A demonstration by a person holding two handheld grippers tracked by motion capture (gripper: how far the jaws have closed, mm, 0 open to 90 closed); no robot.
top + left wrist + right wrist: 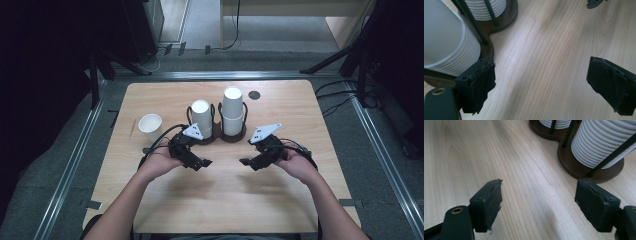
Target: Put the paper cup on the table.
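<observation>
Both tools, left [200, 162] and right [250, 162], gape empty over the counter [225, 200]. The high view shows a lone cup [150, 127] toward the left edge; the gripper views crop the cup stacks [599, 142].

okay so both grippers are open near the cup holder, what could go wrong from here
1. The left gripper sits close to the shorter cup stack; its jaw could knock the stack or snag a holder rod.
2. The loose cup stands upright by the left forearm, easy to tip.
</observation>
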